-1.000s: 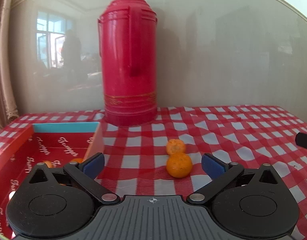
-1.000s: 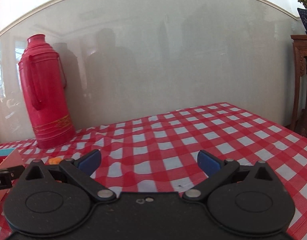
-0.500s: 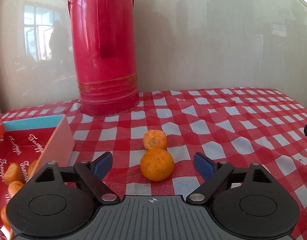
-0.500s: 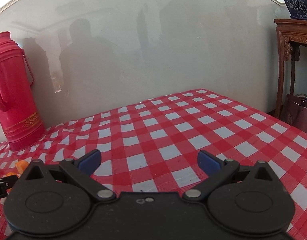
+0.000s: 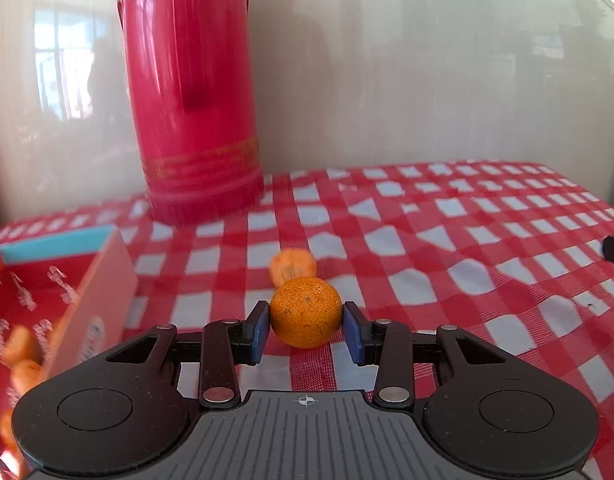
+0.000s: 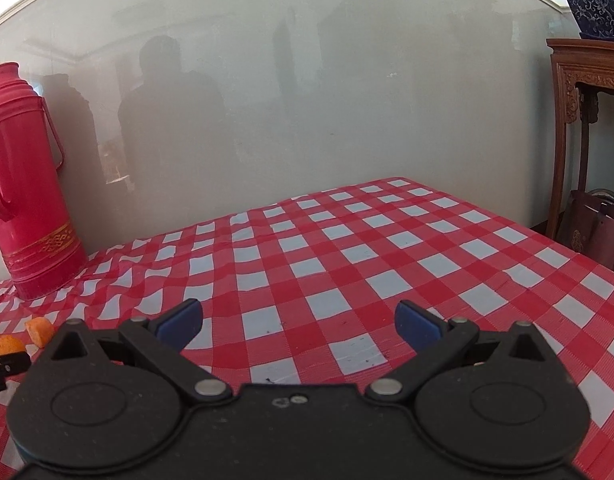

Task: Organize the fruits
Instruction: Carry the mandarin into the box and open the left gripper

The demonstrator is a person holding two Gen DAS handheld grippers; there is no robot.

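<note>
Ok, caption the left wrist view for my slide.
Left tongs closing around a tangerine on the checked tablecloth, second tangerine behind it, red thermos beyond.

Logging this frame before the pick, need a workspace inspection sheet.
Surface: red-and-white checked tablecloth, wrinkled near the flask.
Job's things: near mandarin between the left pads; second mandarin right behind it; red box at left, holding more mandarins.
Clutter: red thermos flask, upright at the wall.
Grippers: left gripper closing, blue pads touching the near mandarin; right gripper open, nothing between its fingers.
Cables: nothing seen.
Surroundings: glossy wall, carved wooden stand with a blue planter, brown bag below.
</note>
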